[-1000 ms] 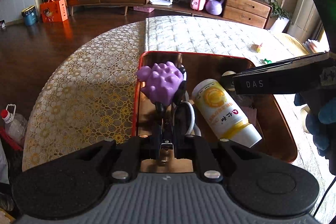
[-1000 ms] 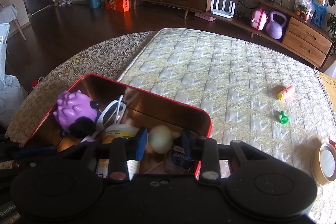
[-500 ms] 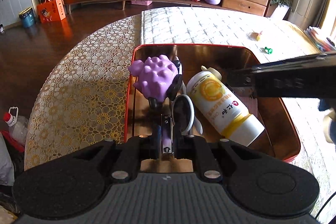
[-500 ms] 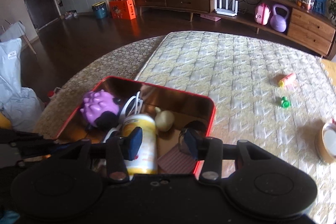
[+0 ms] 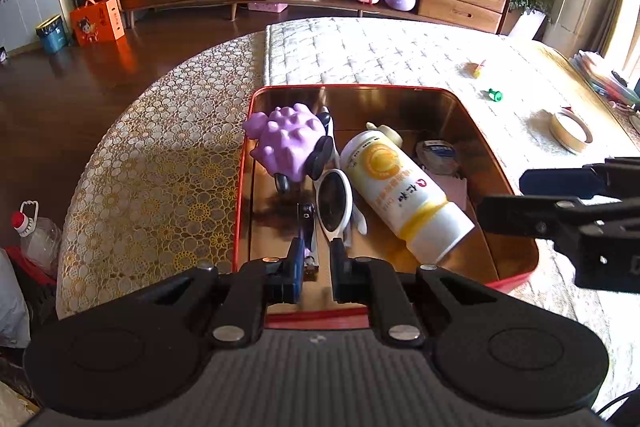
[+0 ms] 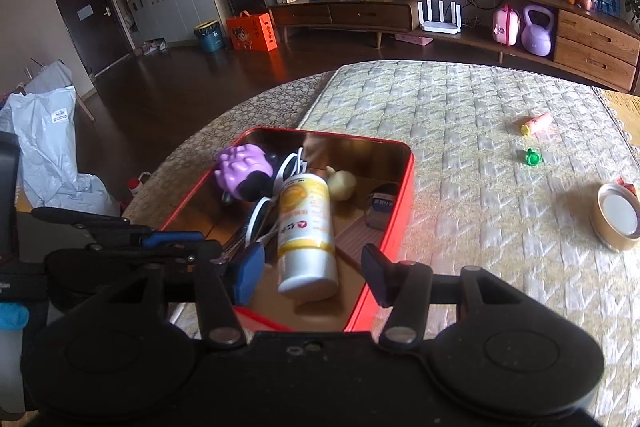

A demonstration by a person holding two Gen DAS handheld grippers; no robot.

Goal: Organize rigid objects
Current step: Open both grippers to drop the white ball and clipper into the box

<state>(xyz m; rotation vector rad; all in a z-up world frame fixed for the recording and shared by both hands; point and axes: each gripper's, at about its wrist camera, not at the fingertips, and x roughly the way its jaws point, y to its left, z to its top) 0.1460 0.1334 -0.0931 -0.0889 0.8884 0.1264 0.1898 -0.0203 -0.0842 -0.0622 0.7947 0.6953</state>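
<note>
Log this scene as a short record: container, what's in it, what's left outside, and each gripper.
Container: red tin, open, on the quilted cloth
Inside: purple toy, sunglasses, bottle lying on its side
Outside: tape roll, green piece, orange piece
Left gripper: shut on a thin metal piece
Right gripper: open, jaws have just been opening, holding nothing

A purple kettlebell [image 6: 538,35] sits beside what looks like a pink case [image 6: 506,25] in the wooden sideboard [image 6: 592,45].
</note>
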